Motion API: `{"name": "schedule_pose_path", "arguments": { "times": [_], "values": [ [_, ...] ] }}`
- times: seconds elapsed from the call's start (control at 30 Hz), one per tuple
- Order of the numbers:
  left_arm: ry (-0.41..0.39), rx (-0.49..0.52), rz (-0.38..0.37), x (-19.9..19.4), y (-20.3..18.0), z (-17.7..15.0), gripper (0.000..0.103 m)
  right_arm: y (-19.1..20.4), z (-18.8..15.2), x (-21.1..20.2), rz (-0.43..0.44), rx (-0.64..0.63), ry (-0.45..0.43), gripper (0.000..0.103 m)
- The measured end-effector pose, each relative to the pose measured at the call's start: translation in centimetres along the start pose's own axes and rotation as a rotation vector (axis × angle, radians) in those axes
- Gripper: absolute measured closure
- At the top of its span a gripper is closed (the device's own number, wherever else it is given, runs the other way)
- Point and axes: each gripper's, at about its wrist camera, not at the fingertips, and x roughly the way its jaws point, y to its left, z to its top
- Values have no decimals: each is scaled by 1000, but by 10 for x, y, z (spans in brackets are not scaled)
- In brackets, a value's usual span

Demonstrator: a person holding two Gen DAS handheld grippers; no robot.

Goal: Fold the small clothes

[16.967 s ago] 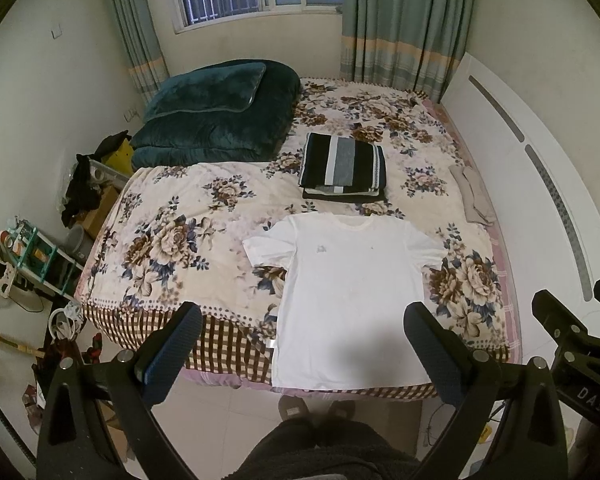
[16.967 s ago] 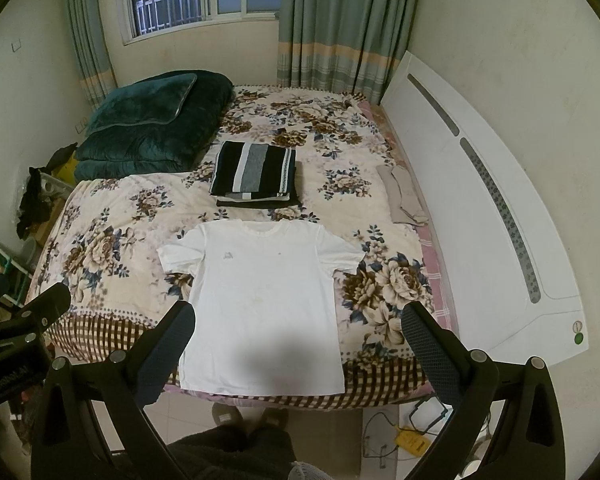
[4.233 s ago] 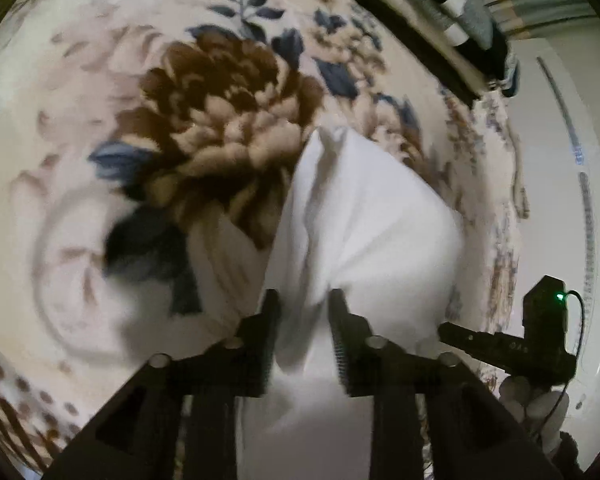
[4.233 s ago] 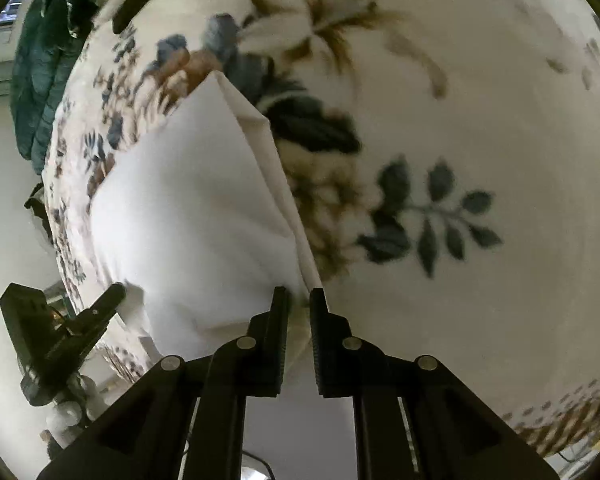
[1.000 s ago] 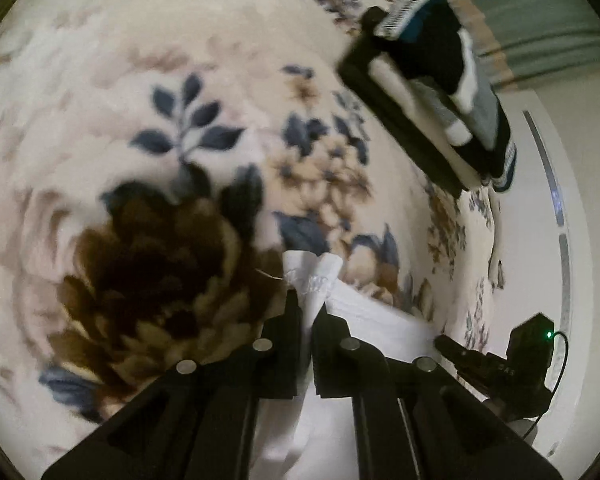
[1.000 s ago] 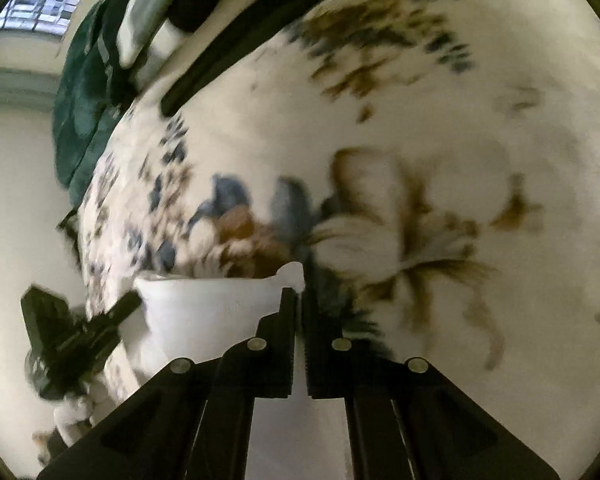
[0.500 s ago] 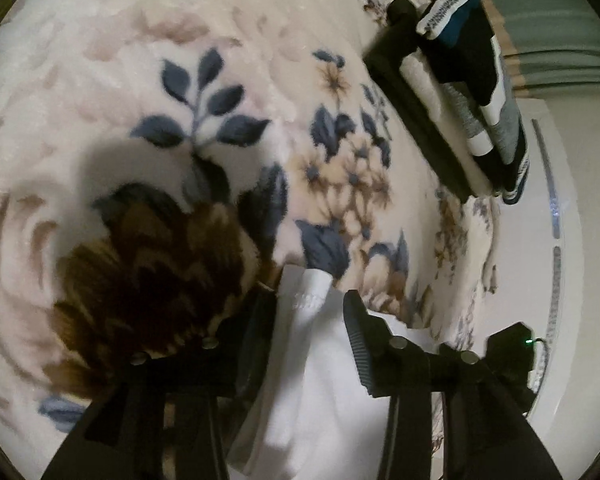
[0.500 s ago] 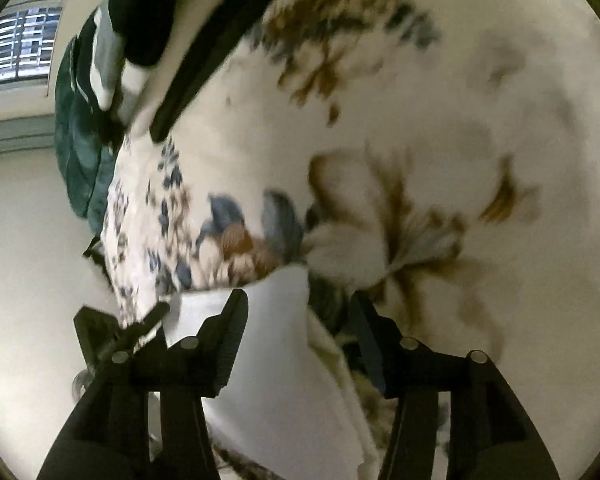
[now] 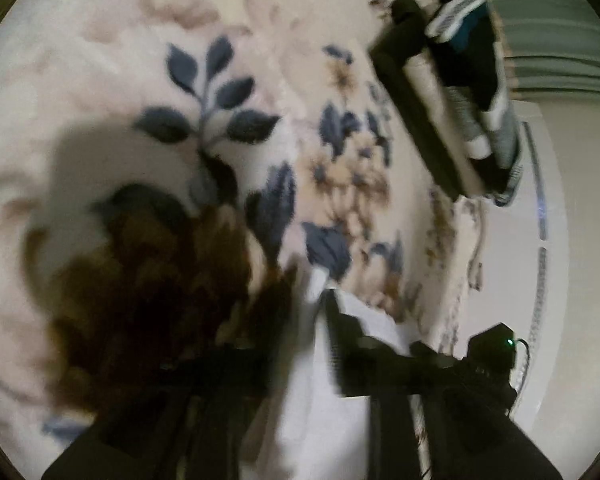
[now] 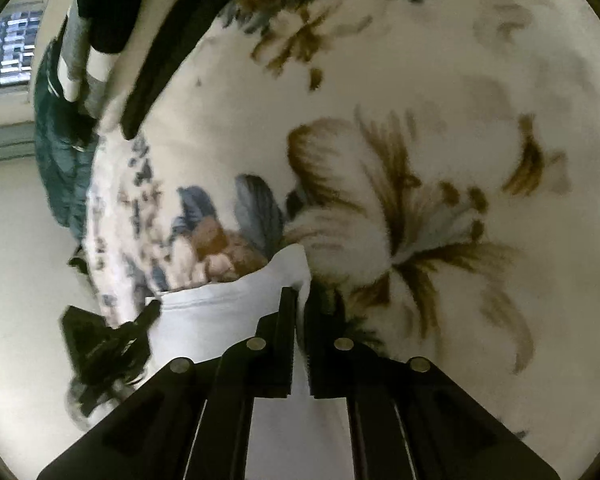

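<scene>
The white T-shirt (image 9: 320, 392) lies on the floral bed cover. In the left wrist view, which is blurred, my left gripper (image 9: 310, 296) has its jaws close together on a corner of the shirt. In the right wrist view my right gripper (image 10: 300, 300) is shut on another corner of the white T-shirt (image 10: 228, 316), low over the bed. The right gripper also shows in the left wrist view (image 9: 488, 360), and the left gripper shows in the right wrist view (image 10: 104, 344).
A folded black, grey and white striped stack (image 9: 472, 80) lies further up the bed; it also shows in the right wrist view (image 10: 100, 20). A dark green quilt (image 10: 56, 152) and a window (image 10: 8, 56) are beyond. The white headboard (image 9: 548, 240) is at right.
Half a second ago both grippers stood open over the shirt corners. Now both have closed on the fabric, and the left view has become blurred with motion.
</scene>
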Motion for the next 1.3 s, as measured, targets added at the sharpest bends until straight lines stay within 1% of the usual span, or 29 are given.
{"name": "schedule_pose_path", "arguments": {
  "times": [0.03, 0.07, 0.1, 0.17, 0.2, 0.27, 0.33, 0.4, 0.47, 0.5, 0.53, 0.57, 0.6, 0.63, 0.73, 0.87, 0.93, 1.0, 1.07, 1.1, 1.13, 1.23, 1.3],
  "values": [
    [-1, 3, -22, -7, 2, -6, 48, -4, -3, -7, 32, -3, 7, 61],
    [-2, 4, -29, -14, 5, -14, 44, -9, -8, -12, 62, -7, 15, 51],
    [3, 3, -41, -19, 8, -24, 43, -15, -14, -16, 91, -11, 35, 43],
    [55, -6, -70, -18, 19, -46, 43, -27, -29, -11, 146, -16, 116, 41],
    [81, -14, -86, -14, 24, -57, 43, -32, -35, -7, 163, -16, 146, 38],
    [121, -29, -116, -1, 29, -71, 43, -42, -49, 8, 211, -11, 213, 37],
    [143, -23, -140, 13, 28, -77, 43, -46, -58, 25, 240, -8, 257, 36],
    [142, -11, -133, 20, 24, -77, 43, -43, -61, 37, 264, -21, 271, 35],
    [125, 11, -132, 26, 14, -75, 46, -38, -61, 45, 274, -33, 264, 34],
    [115, 25, -124, 26, 9, -75, 63, -35, -61, 47, 273, -38, 258, 34],
    [114, 41, -127, 26, 4, -74, 87, -30, -61, 48, 271, -52, 249, 41],
    [106, 50, -120, 24, 0, -74, 87, -26, -62, 48, 269, -67, 242, 53],
    [102, 64, -107, 21, -4, -75, 88, -21, -64, 48, 257, -82, 243, 80],
    [102, 76, -99, 19, -9, -75, 88, -19, -64, 47, 249, -89, 238, 90],
    [90, 97, -99, 9, -28, -72, 88, -1, -65, 31, 215, -132, 198, 92],
    [71, 125, -121, -14, -57, -58, 88, 31, -61, -1, 218, -173, 161, 92],
    [55, 160, -123, -26, -84, -44, 88, 56, -54, -25, 219, -193, 132, 93],
    [35, 195, -129, -38, -116, -23, 88, 78, -44, -43, 219, -211, 103, 93],
    [9, 218, -141, -46, -147, 1, 88, 108, -26, -65, 226, -232, 61, 93],
    [-2, 227, -145, -49, -157, 10, 88, 124, -13, -77, 231, -247, 38, 93],
    [-21, 239, -150, -52, -174, 26, 88, 137, -2, -86, 231, -259, 20, 93],
    [-82, 282, -164, -54, -223, 79, 88, 178, 47, -114, 232, -310, -45, 93],
    [-110, 296, -166, -50, -242, 109, 88, 204, 90, -128, 231, -339, -87, 93]
  ]
}}
